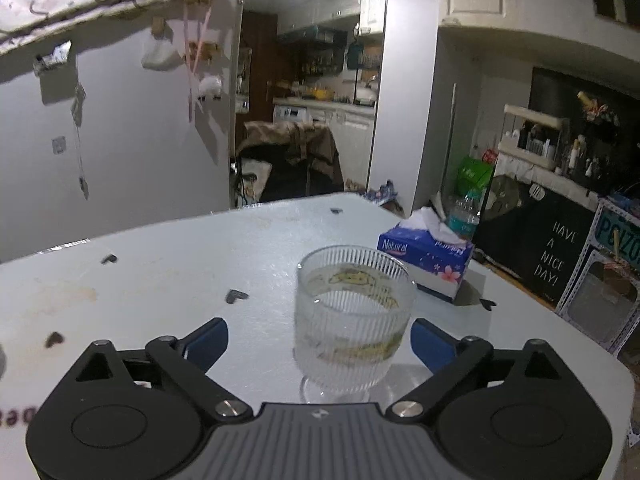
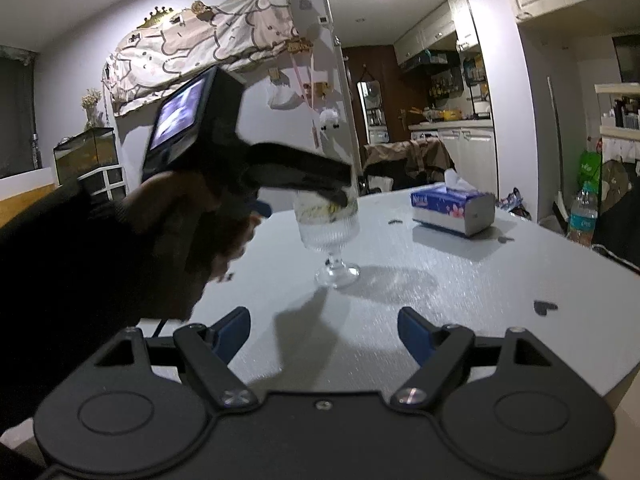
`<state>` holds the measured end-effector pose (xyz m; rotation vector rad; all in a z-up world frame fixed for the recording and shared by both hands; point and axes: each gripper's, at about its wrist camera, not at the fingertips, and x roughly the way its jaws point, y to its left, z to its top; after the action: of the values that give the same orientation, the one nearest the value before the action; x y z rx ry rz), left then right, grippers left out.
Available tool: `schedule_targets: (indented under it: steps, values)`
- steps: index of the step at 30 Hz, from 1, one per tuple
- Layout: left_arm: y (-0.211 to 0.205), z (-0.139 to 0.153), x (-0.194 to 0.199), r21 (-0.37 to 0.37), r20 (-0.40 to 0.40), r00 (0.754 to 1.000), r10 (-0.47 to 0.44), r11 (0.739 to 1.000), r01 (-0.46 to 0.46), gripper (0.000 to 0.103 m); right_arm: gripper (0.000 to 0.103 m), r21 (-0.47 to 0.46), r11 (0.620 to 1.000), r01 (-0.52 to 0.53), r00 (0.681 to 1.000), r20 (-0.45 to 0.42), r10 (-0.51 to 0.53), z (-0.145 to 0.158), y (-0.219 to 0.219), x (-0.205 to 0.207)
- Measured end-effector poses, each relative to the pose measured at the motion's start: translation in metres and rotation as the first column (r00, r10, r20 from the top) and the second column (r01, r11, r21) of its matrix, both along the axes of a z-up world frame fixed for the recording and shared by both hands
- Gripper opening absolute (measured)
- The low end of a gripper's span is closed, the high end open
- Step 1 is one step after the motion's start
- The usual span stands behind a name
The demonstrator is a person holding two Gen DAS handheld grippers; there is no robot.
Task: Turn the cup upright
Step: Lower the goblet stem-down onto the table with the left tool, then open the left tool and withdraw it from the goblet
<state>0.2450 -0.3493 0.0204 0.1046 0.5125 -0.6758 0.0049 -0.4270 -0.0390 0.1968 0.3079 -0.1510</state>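
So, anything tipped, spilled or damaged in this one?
Nothing stands out. The cup stands upright on its foot on the table, unspilled and intact. The left gripper is open around it; the tissue box sits behind.

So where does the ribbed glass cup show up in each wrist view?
Left wrist: cup low centre, upright between the open left gripper fingers.
Right wrist: cup mid-frame, left gripper around its bowl.
Shared landmark: blue tissue box, right of the cup.
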Motion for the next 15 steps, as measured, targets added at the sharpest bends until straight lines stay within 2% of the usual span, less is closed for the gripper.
schedule_targets:
  steps: [8,15]
  values:
    - [0.07,0.022,-0.05,-0.042,0.092,0.996,-0.001,0.999,0.005,0.103,0.083,-0.046,0.999,0.003,0.999,0.035,-0.002,0.016,0.015,-0.002]
    - [0.128,0.023,-0.089,-0.066,0.121,0.991,0.049,0.997,-0.041,0.103,0.088,-0.074,0.997,0.016,0.998,0.056,-0.012,0.022,0.026,-0.007]
